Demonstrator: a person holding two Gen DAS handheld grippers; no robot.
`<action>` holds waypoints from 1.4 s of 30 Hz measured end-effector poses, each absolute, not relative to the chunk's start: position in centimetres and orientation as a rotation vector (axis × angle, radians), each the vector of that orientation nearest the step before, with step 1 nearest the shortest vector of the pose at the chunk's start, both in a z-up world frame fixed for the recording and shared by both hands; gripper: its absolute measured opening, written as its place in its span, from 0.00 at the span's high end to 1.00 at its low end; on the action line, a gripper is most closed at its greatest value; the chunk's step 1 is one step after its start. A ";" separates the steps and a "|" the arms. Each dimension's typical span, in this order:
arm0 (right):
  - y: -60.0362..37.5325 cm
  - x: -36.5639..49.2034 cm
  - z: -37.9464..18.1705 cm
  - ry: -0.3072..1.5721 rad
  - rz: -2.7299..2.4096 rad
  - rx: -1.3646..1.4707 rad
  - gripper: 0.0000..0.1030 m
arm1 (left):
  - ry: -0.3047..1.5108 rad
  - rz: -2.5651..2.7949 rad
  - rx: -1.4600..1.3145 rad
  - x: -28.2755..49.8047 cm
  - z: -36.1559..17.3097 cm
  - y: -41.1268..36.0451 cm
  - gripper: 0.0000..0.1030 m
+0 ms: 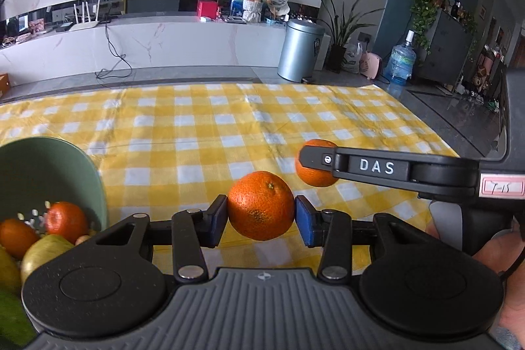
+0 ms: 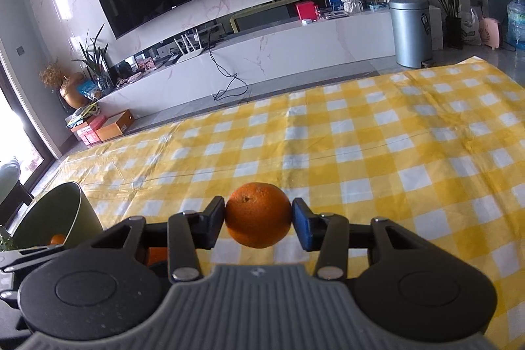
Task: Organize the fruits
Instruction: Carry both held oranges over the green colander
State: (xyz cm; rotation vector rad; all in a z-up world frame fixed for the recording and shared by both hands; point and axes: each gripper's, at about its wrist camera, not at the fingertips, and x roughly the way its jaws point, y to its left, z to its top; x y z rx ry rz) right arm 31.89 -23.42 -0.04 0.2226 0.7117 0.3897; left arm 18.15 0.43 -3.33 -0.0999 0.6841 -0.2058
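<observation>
My left gripper (image 1: pixel 261 215) is shut on an orange mandarin (image 1: pixel 261 205) and holds it above the yellow checked tablecloth (image 1: pixel 197 133). My right gripper (image 2: pixel 258 218) is shut on a second mandarin (image 2: pixel 258 214), also above the cloth. In the left wrist view the right gripper's finger (image 1: pixel 377 168) reaches in from the right with that second mandarin (image 1: pixel 311 174) partly hidden behind it. A green bowl (image 1: pixel 49 159) at the left holds mandarins (image 1: pixel 65 220), a pear (image 1: pixel 42 255) and other fruit. The bowl also shows in the right wrist view (image 2: pixel 59 212).
The cloth-covered table (image 2: pixel 361 136) stretches ahead to its far edge. Beyond it are a white TV console (image 1: pixel 147 41), a metal bin (image 1: pixel 300 50) and a water bottle (image 1: pixel 400 59) on the floor.
</observation>
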 end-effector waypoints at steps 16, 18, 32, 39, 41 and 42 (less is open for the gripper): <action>-16.9 26.2 4.8 0.598 0.646 0.096 0.59 | 0.672 -0.044 -0.084 14.9 2.6 6.7 0.52; -15.5 25.6 5.2 0.595 0.678 0.072 0.59 | 0.677 -0.010 -0.100 15.0 2.7 8.0 0.52; -5.7 25.9 6.3 0.603 0.810 -0.221 0.60 | 0.787 0.109 -0.215 15.9 -0.4 15.5 0.52; -3.3 27.0 5.4 0.619 0.841 -0.359 0.60 | 0.796 0.127 -0.185 16.4 -0.8 16.1 0.52; -2.6 27.2 5.1 0.620 0.858 -0.391 0.60 | 0.802 0.130 -0.178 16.6 -0.9 16.2 0.52; -2.3 27.2 5.0 0.615 0.866 -0.408 0.60 | 0.804 0.135 -0.170 16.6 -0.9 16.2 0.52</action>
